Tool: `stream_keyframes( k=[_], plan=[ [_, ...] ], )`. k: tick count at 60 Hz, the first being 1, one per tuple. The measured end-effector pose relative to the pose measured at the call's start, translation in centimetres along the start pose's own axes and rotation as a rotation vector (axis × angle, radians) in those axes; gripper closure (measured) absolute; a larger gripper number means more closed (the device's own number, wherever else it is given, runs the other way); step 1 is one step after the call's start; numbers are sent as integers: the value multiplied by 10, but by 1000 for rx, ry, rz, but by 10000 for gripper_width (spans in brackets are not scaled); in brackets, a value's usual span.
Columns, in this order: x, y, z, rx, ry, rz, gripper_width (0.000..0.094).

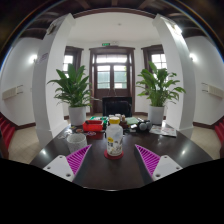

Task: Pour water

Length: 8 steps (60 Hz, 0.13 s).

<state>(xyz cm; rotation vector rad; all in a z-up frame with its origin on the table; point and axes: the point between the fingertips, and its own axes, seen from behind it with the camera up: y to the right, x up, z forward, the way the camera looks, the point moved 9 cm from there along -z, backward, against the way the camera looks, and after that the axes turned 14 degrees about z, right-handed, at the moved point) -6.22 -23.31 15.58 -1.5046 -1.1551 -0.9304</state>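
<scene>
A small bottle (114, 140) with a white body and a printed label stands upright on a round red coaster (114, 155) on the dark table (110, 172). It is just ahead of my gripper (113, 159), in line with the gap between the fingers. The fingers (75, 160) are spread wide apart, with the magenta pads facing inward, and hold nothing. A clear cup (77, 141) stands to the left of the bottle, beyond the left finger.
Behind the bottle are a red container (93, 127), jars and other small items. Two potted plants (74, 92) flank a dark wooden door (111, 75) at the far wall. White pillars stand at both sides.
</scene>
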Motion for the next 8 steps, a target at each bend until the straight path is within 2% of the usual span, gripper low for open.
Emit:
stream_keyframes(
  k=[8],
  plan=[
    [3,-2,-3,12,13,18,90]
  ],
)
